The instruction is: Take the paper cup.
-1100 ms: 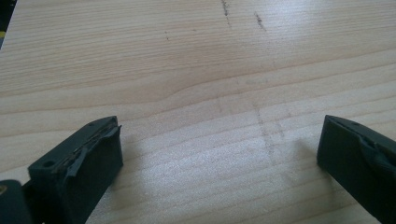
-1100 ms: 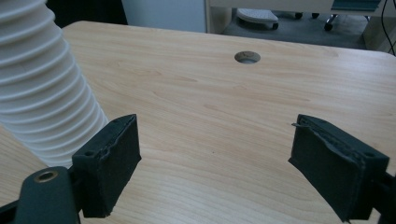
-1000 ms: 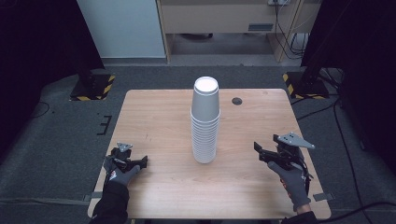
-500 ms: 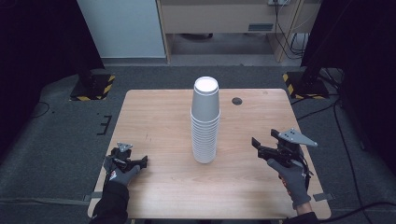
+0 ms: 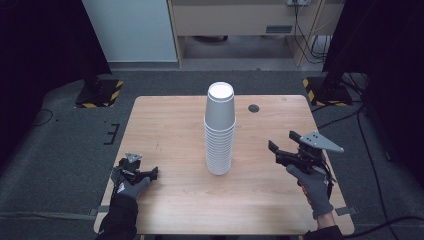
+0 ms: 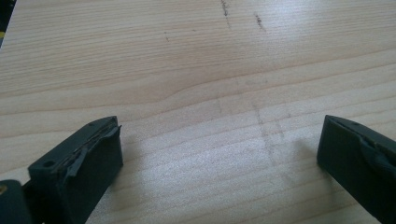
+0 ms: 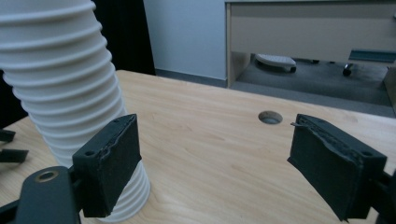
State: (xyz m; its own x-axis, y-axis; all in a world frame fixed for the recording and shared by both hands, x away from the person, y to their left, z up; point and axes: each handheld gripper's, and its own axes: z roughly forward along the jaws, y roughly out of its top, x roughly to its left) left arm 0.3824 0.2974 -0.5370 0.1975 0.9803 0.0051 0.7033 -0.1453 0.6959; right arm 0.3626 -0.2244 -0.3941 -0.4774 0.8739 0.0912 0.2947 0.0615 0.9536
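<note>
Stack of white cups (image 5: 219,131) standing upright at middle of table (image 5: 170,125). Right gripper (image 5: 283,143) hovering well apart to its right, jaws spread wide, holding nothing. Left gripper (image 5: 151,173) lying at near-left edge, gaping, empty.

A wooden table (image 5: 170,125) with a round hole (image 5: 254,108) — perhaps a cable port — near its far edge.

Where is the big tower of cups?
In the high view, the cup stack stands mid-table, between both grippers, nearer the right gripper.
</note>
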